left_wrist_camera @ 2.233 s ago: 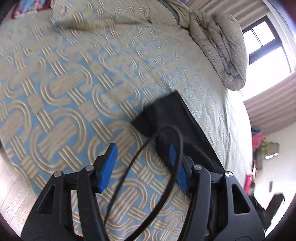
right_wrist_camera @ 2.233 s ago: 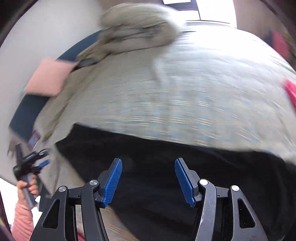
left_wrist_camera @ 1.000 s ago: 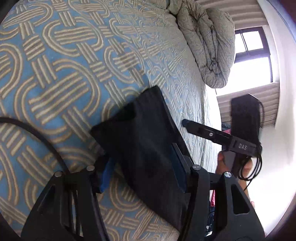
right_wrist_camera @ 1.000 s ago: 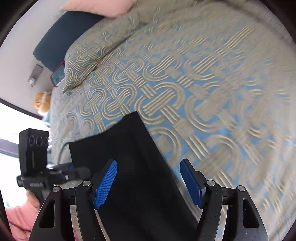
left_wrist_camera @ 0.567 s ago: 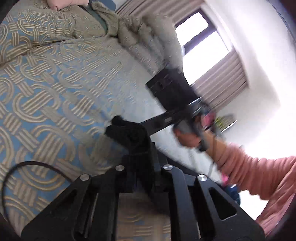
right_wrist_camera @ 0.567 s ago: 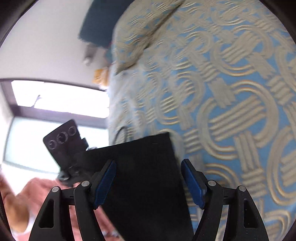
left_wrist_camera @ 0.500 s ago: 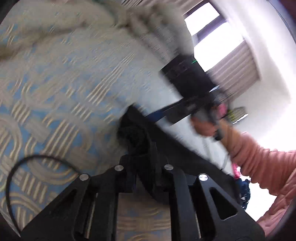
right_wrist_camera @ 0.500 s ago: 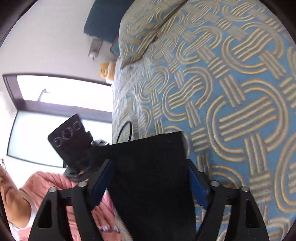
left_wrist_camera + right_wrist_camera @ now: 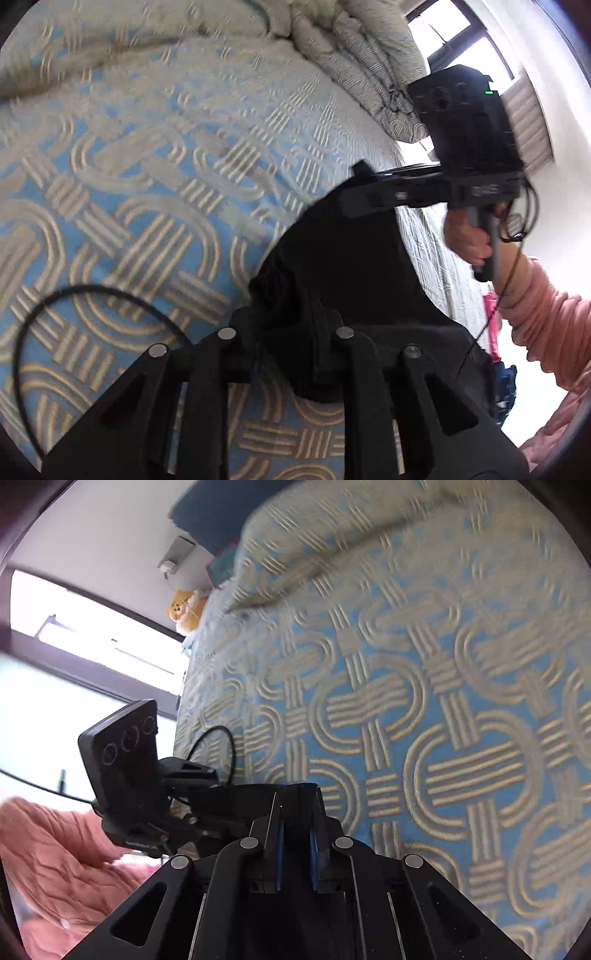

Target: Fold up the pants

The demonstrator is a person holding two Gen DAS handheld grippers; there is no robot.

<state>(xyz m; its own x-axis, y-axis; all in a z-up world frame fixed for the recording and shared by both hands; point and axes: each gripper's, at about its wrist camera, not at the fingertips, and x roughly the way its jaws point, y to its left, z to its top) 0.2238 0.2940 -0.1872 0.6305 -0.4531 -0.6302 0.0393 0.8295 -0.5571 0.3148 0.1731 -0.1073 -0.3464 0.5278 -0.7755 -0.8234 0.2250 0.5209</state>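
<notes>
Left wrist view: black pants are seen bunched between the pressed-together fingers of the left gripper, one edge raised off a blue-and-tan patterned bedspread. The rest of the cloth is draped down toward the near edge of the bed. Beyond it, the right gripper is reached in level from the right, held by a hand in a pink sleeve, its tip set at the far edge of the same cloth. A black cable is looped over the bedspread at lower left, and a rumpled quilt is heaped below a window.

The cloth is judged soft, light and limp: it sags wherever it is not held, so hold is best taken at the corners or along a hem, both ends kept taut and level.

Right wrist view: the right gripper is shown with its blue pads drawn close on a thin dark edge of the pants, just above the bedspread. To the left, the left gripper is angled inward toward the same edge, near it, its camera housing turned to the lens and its cable arched behind. A yellow plush toy is seen by the headboard, under a window.
</notes>
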